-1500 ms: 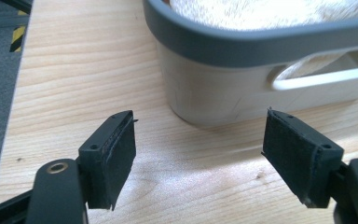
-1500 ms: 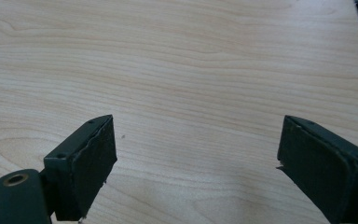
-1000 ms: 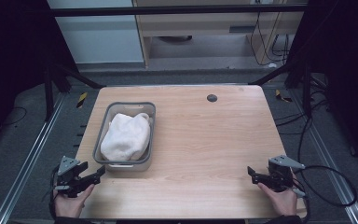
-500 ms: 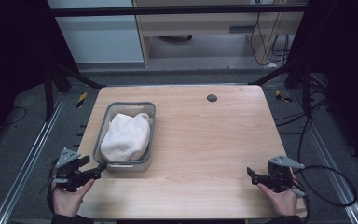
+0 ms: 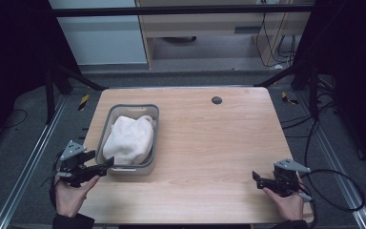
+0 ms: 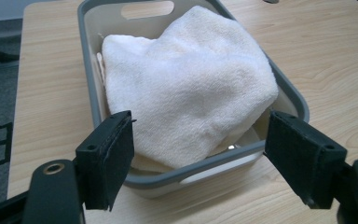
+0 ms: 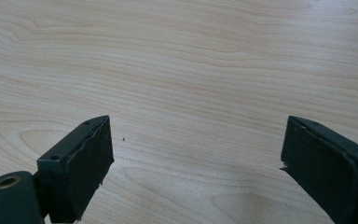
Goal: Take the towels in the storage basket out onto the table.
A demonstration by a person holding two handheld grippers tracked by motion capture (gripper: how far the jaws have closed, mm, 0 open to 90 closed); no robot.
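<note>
The light wooden desk [image 5: 209,143] has a broad bare stretch across its middle and right side, with open room from the tub to the right edge. On its left half stands a grey rectangular plastic tub [image 5: 108,128] with a handle slot at its far end, near the desk's left edge and with its near end short of the front edge. A white fluffy folded towel [image 5: 129,139] lies inside it, heaped above the rim. A small dark round grommet [image 5: 216,100] sits near the far edge, well apart from everything else.

The left gripper [image 5: 106,164] is held at the front left corner, its tips at the near left corner of the tub; in the left gripper view its jaws stand wide apart, holding nothing, with the tub's near wall [image 6: 205,163] and the towel [image 6: 191,84] between them. The right gripper [image 5: 256,177] rests low by the front right corner, jaws also spread wide and empty over bare wood [image 7: 191,70].

Compared with a second ago, the left gripper has come forward and inward to the tub's corner, while the right gripper, tub and towel have stayed put.
</note>
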